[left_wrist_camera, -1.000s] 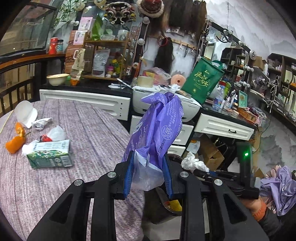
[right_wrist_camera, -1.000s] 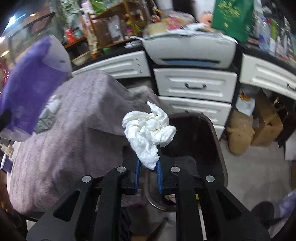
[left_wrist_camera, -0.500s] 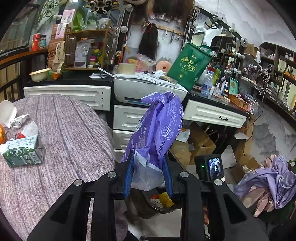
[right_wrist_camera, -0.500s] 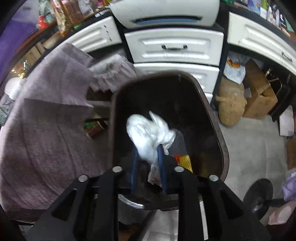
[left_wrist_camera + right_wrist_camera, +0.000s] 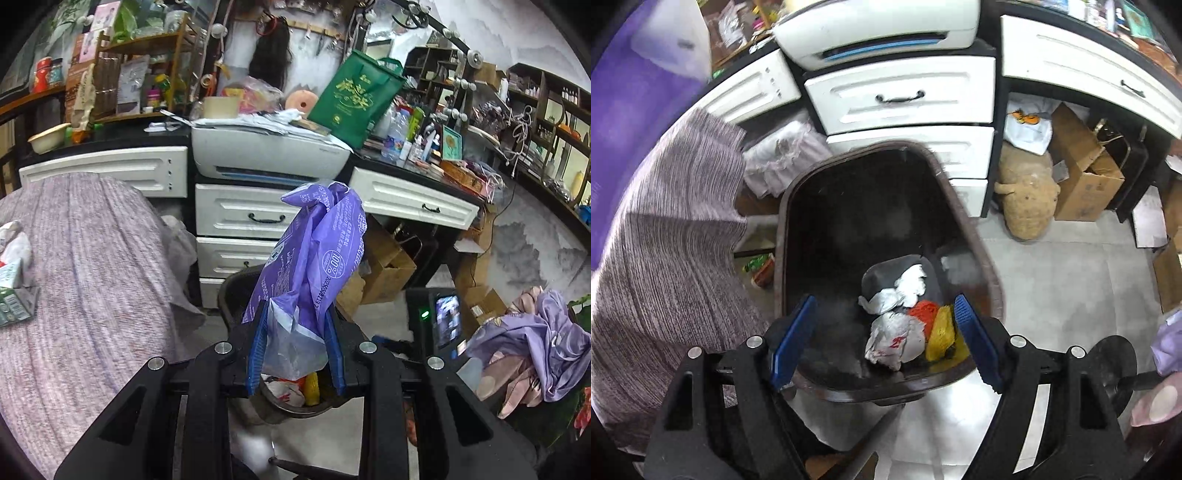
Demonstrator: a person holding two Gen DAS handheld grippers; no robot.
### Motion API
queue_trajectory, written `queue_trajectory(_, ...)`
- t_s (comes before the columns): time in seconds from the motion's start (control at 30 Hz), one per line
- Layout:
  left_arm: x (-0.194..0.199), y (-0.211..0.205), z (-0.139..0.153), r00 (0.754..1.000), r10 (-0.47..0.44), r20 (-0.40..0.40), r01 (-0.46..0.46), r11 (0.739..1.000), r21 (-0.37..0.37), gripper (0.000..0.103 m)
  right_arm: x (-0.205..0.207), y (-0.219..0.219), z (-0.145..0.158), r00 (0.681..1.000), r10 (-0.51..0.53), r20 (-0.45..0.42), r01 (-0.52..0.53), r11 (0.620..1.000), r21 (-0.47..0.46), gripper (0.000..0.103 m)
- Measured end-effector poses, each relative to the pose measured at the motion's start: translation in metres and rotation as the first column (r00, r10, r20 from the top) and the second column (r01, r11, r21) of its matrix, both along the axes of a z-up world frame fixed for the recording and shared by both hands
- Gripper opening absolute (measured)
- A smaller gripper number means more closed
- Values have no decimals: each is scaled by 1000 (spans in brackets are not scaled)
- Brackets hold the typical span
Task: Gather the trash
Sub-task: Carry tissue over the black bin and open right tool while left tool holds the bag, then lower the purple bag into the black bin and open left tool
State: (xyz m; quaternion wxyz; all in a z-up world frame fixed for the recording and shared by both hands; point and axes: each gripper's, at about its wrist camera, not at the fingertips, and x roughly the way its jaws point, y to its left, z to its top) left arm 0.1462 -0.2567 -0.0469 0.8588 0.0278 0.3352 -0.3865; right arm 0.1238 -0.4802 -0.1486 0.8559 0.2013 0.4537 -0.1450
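Presently, left gripper [image 5: 295,350] clamped a purple plastic bag [image 5: 314,258] above the brown trash bin [image 5: 964,229]; right gripper [image 5: 882,339] hung spread and empty over binned tissue wads [image 5: 905,288]; advisable: centre bag over rim before releasing.

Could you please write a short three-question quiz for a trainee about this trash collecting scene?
1. True or false: the right gripper is open and holds nothing.
2. What does the left gripper hold? A) purple plastic bag B) white tissue C) green carton
3. Fill in: the crumpled white tissues lie inside the dark ____.

Key
1. True; its fingers stand wide apart above the bin.
2. A; the fingers are closed on the bag's lower part.
3. Trash bin, beside red and yellow wrappers.
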Motion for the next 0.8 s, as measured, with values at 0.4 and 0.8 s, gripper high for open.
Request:
queue_trajectory(0.4,-2,-60,-39,990,-93,-105,103,990,91,29,-39,-55,21,980,-192,57,193,981,-2,82)
queue_trajectory(0.8,8,-91,-80,980,-92,-176,130,967,219,29,-46,-70,13,974,-223,40,223,975,18,82)
